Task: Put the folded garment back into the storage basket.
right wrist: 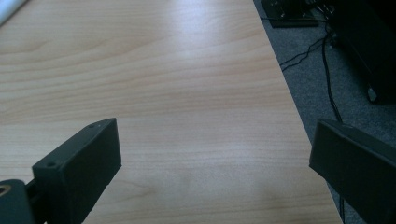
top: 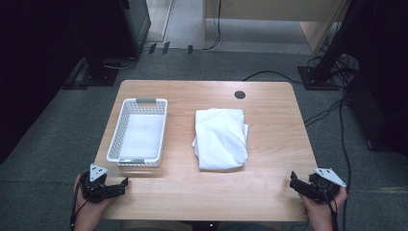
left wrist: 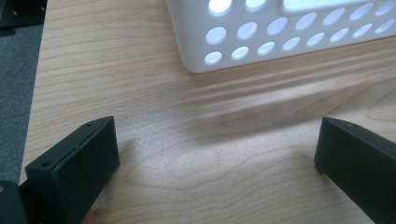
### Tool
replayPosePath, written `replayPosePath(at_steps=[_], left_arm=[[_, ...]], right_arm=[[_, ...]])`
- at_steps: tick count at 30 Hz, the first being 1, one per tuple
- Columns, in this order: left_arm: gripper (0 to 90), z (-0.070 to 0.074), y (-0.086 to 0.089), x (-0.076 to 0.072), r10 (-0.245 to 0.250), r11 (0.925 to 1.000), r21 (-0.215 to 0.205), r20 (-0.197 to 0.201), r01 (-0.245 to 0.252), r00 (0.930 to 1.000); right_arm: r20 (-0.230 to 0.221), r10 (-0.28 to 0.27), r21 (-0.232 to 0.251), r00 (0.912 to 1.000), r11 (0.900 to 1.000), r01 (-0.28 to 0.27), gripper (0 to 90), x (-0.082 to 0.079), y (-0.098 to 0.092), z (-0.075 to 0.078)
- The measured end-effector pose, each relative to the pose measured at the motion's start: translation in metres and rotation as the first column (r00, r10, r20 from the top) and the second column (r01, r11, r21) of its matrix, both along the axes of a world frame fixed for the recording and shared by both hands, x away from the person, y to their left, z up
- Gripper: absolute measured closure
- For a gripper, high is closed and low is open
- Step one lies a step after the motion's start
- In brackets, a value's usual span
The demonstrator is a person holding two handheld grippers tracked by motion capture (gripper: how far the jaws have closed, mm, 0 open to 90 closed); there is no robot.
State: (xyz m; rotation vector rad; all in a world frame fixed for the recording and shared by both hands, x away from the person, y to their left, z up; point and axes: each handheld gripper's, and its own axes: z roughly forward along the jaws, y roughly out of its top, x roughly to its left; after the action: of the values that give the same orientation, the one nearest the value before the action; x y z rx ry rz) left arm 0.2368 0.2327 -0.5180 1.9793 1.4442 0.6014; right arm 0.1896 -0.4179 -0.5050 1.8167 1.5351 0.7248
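Two wide-spread claws, left claw [top: 126, 182] near basket [top: 138, 132], folded cloth [top: 221, 137] beyond.

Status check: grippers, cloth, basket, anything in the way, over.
Left gripper open, near corner by basket. Right gripper open, near right corner. Folded white cloth mid-table, untouched, beside basket. Nothing between grippers and cloth.

folded white cloth [top: 221, 138] beside white basket [top: 138, 131]

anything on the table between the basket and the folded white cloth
No, just a bare strip of wooden table separates the white basket from the folded white cloth; the high view shows it.
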Motion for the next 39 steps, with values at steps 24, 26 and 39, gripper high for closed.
replayPosePath(at_steps=[24, 26, 39], left_arm=[[0.0, 0.0, 0.0, 0.0, 0.003, 1.0, -0.002, 0.001, -0.003, 1.0], [0.0, 0.0, 0.0, 0.0, 0.003, 1.0, -0.001, 0.001, -0.003, 1.0], [0.0, 0.0, 0.0, 0.0, 0.003, 1.0, -0.001, 0.001, -0.003, 1.0]], right_arm=[[0.026, 0.094, 0.016, 0.9952, 0.995, -0.095, 1.3, 0.017, 0.033, 0.034], [0.032, 0.102, 0.019, 0.9943, 0.995, -0.102, 1.3, 0.018, 0.036, 0.036], [0.048, 0.13, 0.017, 0.9903, 0.991, -0.131, 1.3, 0.029, 0.052, 0.05]])
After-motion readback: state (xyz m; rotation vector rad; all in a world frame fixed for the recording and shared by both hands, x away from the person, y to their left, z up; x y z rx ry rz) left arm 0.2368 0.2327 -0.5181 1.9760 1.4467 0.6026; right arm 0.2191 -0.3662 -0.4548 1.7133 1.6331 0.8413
